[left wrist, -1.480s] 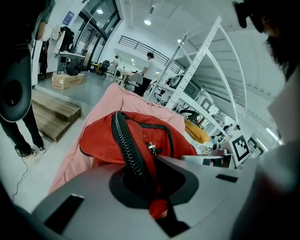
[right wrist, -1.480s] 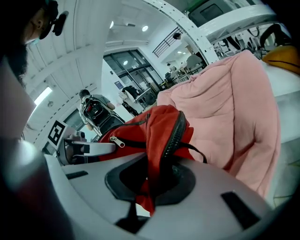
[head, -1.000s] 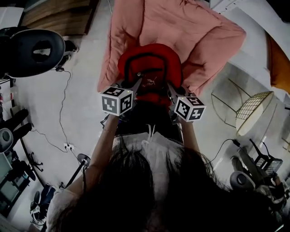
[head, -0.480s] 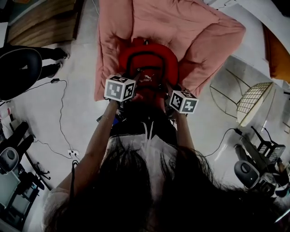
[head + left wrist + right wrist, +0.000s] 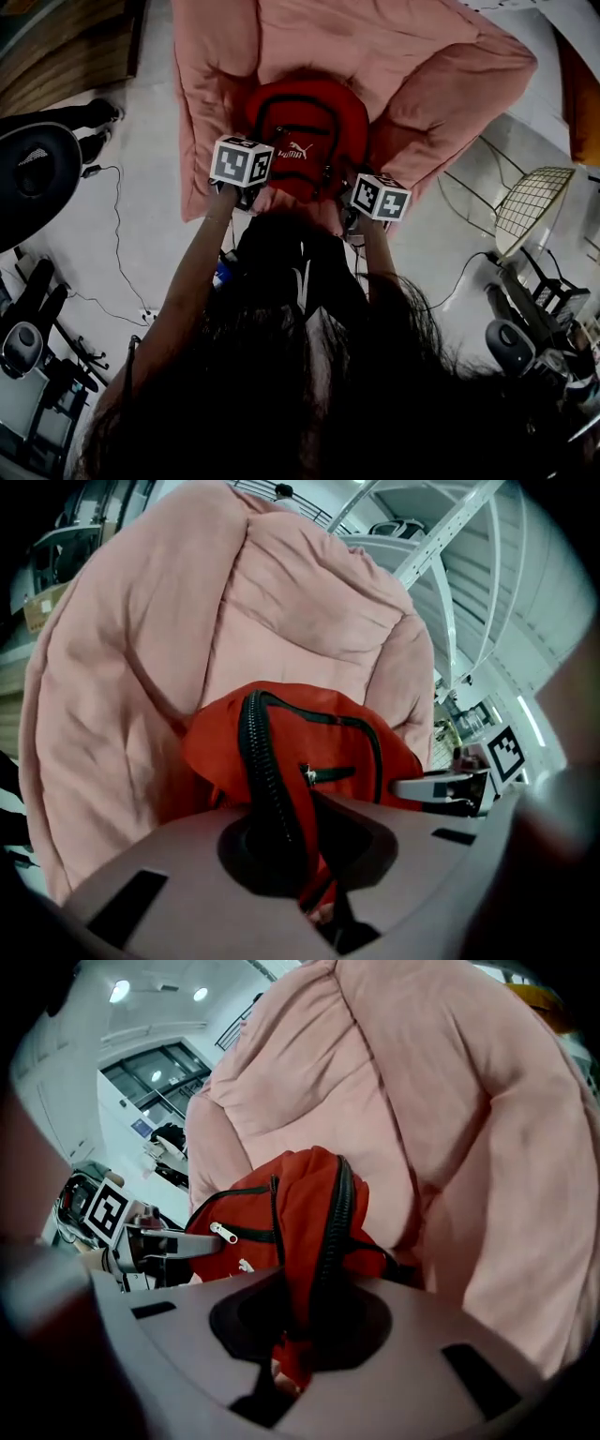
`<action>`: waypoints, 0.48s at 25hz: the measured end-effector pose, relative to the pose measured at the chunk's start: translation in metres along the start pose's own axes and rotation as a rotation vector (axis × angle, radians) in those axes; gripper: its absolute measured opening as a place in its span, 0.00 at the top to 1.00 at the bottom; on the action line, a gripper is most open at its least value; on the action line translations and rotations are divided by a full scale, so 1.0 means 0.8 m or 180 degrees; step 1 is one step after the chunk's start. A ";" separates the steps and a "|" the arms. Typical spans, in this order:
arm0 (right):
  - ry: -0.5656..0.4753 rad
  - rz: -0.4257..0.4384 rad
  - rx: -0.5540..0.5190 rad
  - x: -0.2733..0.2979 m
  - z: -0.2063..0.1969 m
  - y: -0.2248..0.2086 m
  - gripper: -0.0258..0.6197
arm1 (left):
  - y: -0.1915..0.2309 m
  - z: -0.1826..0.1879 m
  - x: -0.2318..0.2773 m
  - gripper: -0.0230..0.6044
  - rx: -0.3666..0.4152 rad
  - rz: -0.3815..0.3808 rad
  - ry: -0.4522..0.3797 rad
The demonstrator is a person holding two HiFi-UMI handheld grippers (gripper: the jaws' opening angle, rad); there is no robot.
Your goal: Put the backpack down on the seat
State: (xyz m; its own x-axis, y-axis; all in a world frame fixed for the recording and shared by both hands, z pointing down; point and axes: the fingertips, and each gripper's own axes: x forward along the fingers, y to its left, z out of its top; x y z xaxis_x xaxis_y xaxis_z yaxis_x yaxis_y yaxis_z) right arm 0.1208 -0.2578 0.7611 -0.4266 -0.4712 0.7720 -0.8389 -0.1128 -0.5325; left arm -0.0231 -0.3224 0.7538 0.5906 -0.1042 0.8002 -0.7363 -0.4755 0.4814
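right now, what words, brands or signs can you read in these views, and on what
"PUMA", in white beside a leaping-cat logo: on the red fabric backpack.
Left marker cube and right marker cube: black-and-white square patterns, no letters or numbers.
Nothing else in any view is readable.

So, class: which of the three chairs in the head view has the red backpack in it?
The pink padded armchair: the red backpack is in its hollow. The black chair and wire chair stand off to the sides.

seat (image 5: 309, 37): top cut by frame edge | backpack (image 5: 309, 122): lower corners behind marker cubes (image 5: 242, 161)
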 end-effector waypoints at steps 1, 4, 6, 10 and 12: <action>-0.0001 -0.0013 -0.0005 0.007 0.000 -0.004 0.89 | 0.010 0.000 0.008 0.90 0.0014 0.0057 0.0024; -0.0009 -0.0061 0.0035 0.028 -0.002 -0.018 0.89 | 0.034 0.003 0.021 0.90 -0.0040 0.0142 0.0021; 0.0012 -0.0112 0.0112 0.046 -0.005 -0.032 0.89 | 0.053 0.001 0.029 0.90 -0.0129 0.0156 -0.0001; 0.0139 -0.0166 0.0128 0.079 -0.017 -0.048 0.88 | 0.090 -0.030 0.062 0.90 -0.0347 0.0102 0.0012; 0.0165 -0.0212 0.0044 0.086 -0.018 -0.048 0.88 | 0.099 -0.039 0.071 0.90 -0.0319 0.0128 0.0012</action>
State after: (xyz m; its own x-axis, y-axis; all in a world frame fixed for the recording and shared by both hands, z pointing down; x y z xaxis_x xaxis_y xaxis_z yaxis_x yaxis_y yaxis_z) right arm 0.1188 -0.2730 0.8395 -0.3873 -0.4165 0.8225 -0.8614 -0.1546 -0.4839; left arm -0.0584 -0.3386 0.8489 0.5586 -0.1182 0.8209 -0.7889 -0.3812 0.4820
